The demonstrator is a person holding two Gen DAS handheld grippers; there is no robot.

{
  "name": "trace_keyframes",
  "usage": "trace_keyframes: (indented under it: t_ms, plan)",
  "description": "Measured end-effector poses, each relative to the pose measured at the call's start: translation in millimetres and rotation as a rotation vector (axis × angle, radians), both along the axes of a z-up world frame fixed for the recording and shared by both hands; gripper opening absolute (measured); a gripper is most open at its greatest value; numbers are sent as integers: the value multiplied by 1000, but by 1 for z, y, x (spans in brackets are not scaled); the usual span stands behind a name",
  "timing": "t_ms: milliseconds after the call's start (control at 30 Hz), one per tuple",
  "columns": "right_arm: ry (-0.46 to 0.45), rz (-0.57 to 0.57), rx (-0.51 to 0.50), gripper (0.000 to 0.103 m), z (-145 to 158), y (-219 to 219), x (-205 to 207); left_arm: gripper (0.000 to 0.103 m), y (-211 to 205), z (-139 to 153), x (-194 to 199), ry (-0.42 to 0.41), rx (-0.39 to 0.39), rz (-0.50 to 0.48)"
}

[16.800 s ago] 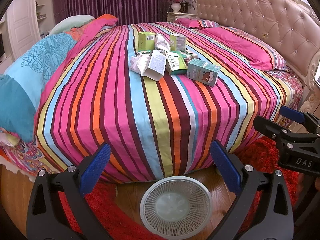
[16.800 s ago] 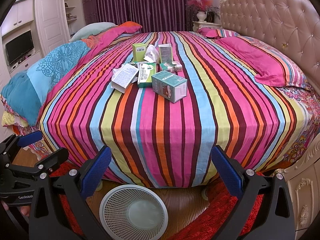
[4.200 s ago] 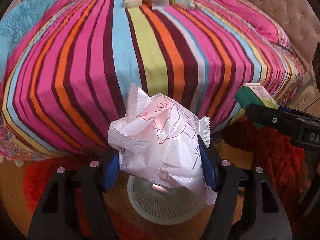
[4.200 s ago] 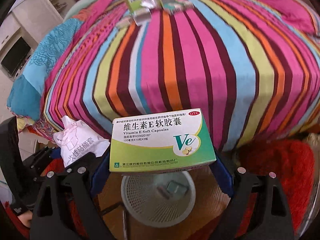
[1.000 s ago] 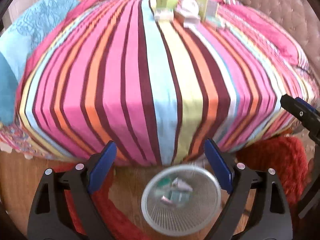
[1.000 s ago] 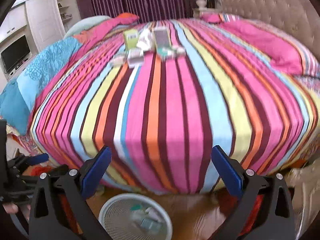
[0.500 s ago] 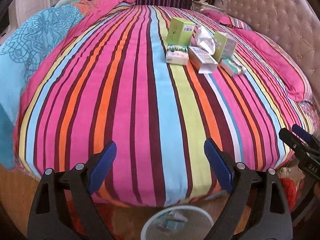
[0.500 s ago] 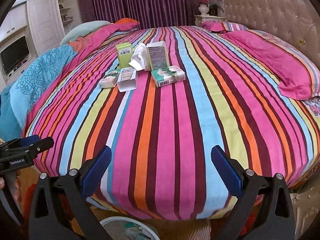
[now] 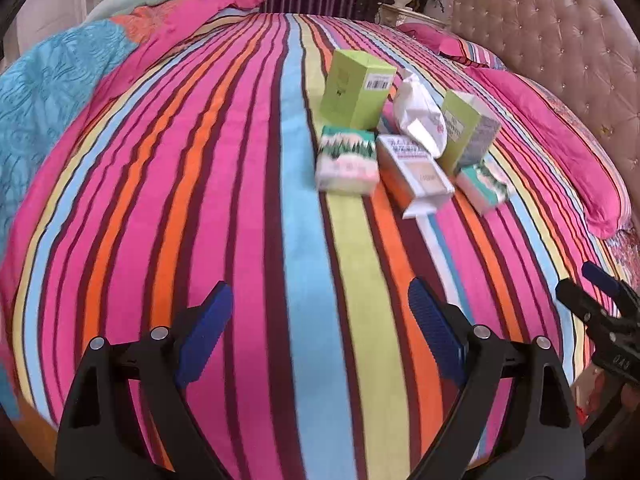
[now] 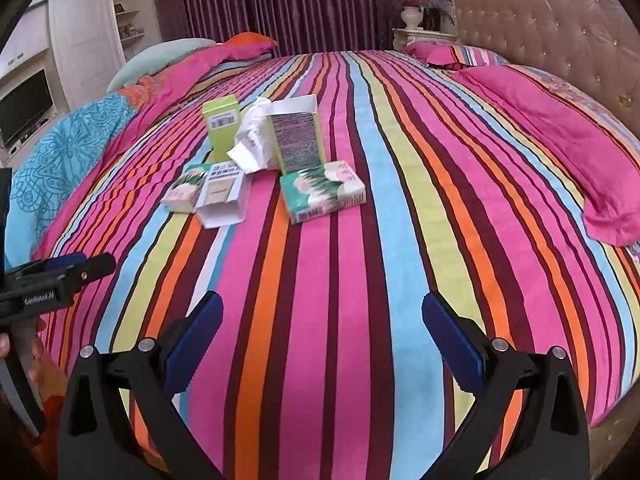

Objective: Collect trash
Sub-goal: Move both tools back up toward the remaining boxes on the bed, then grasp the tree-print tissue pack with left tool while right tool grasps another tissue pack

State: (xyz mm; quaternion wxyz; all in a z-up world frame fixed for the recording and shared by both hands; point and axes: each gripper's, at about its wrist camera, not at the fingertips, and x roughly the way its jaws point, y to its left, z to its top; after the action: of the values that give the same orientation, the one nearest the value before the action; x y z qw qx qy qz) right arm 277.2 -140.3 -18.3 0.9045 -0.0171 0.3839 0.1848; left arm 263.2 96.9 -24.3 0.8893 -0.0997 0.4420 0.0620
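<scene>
I see a big bed with a striped cover (image 9: 248,216). My left gripper (image 9: 320,320) hangs over the near part of the bed with its two blue fingers spread wide and nothing between them. My right gripper (image 10: 322,326) is the same, wide apart and holding nothing. The trash sits in a little pile near the middle of the bed, well ahead of both grippers. A tall green box (image 9: 358,88) stands at the back. A crumpled white bag (image 9: 418,114) leans next to it, and another green box (image 9: 468,132) stands on the bag's other side. In front lie a flat box with green trees (image 9: 347,164), an open white box (image 9: 416,172), and another flat green box (image 10: 322,192). A pink pillow (image 10: 560,140) lies by the padded headboard (image 10: 552,24).
</scene>
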Motion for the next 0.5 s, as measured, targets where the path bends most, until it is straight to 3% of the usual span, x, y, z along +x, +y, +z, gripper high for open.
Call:
trace_keyframes:
  t_ms: [500]
  plan:
    - [25, 31, -69, 95, -16, 18, 57, 87, 7, -19, 79, 29, -42, -12]
